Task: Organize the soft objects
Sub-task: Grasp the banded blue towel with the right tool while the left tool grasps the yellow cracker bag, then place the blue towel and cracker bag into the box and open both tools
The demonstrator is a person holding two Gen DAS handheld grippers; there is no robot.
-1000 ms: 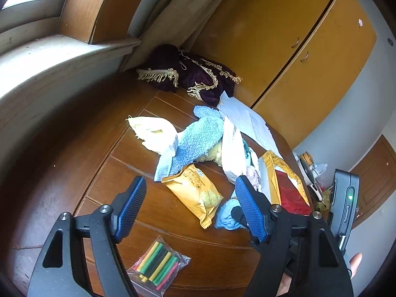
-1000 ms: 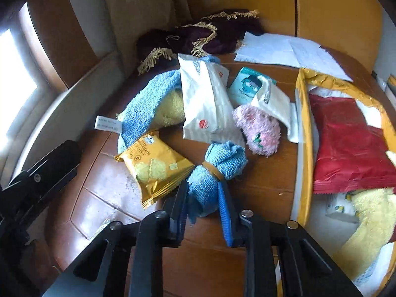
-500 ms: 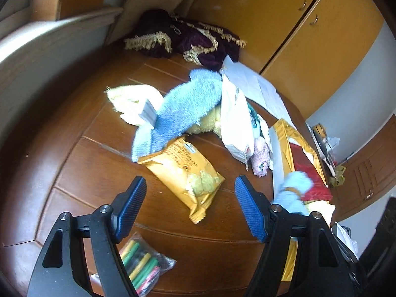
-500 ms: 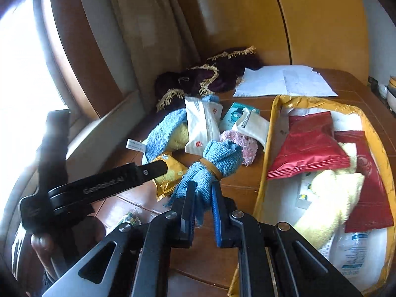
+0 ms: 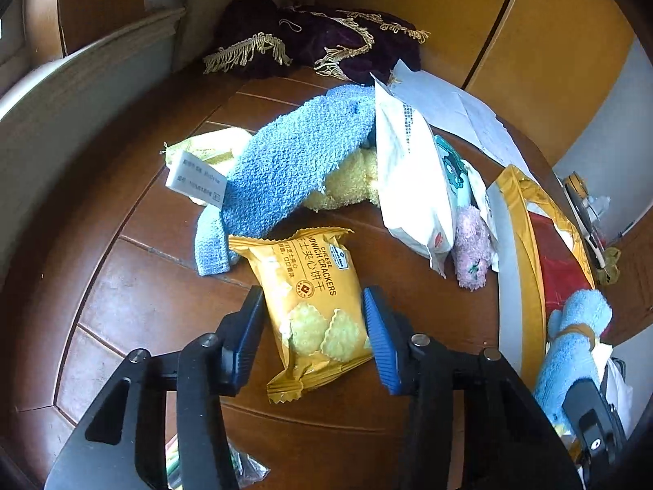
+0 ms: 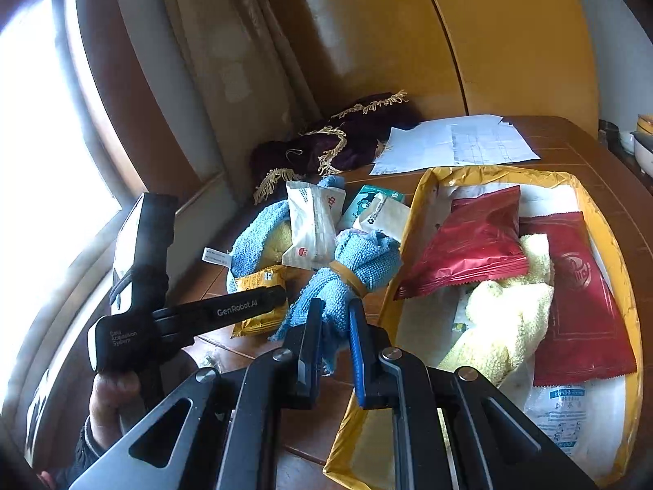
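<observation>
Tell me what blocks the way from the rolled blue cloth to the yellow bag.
Nothing visible does. The right tool holds the rolled blue cloth beside the yellow bag, whose open side faces up. Inside, red packets and a yellow towel leave bare lining.

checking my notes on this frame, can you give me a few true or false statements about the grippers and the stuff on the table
1. The right gripper is shut on the rolled blue towel. True.
2. The left gripper is clamped on the cracker packet. False: its jaws stand open, one on each side of the packet.
3. The rolled blue towel has a tan band around it. True.
4. The yellow tray holds only towels. False: red snack bags lie in it too, beside a yellow towel.
5. The pink fuzzy item lies inside the tray. False: it lies on the wooden table.
</observation>
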